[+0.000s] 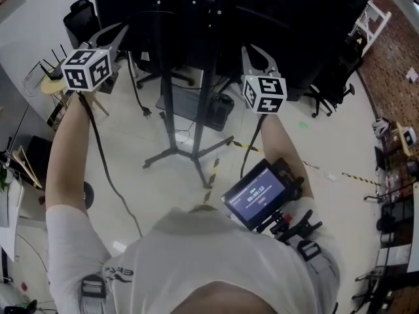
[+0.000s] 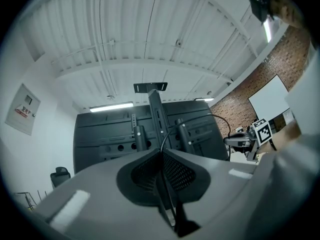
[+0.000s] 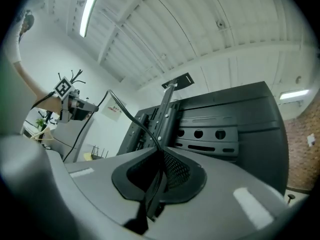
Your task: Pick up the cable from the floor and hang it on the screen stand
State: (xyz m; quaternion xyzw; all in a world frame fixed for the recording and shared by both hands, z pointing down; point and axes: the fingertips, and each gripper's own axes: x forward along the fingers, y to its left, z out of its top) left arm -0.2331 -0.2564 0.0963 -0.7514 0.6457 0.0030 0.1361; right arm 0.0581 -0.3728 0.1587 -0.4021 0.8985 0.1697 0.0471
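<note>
White short-sleeved T-shirt, faint grey lettering low on its left side. Black chest-mounted monitor with lit screen, carried on black clamps. Grey strap buckles at either flank. Shells of left gripper and right gripper smooth grey, with dark meshed pads; on each, a white cube of black square markers.

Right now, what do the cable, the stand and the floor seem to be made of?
Cable: thin and black, probably rubber or plastic sheathing; it bends and droops in soft curves.
Stand: matte black, likely painted metal; slim straight tubes on spread legs.
Floor: pale, smooth, faintly shiny; perhaps coated concrete or vinyl, I cannot tell which.
</note>
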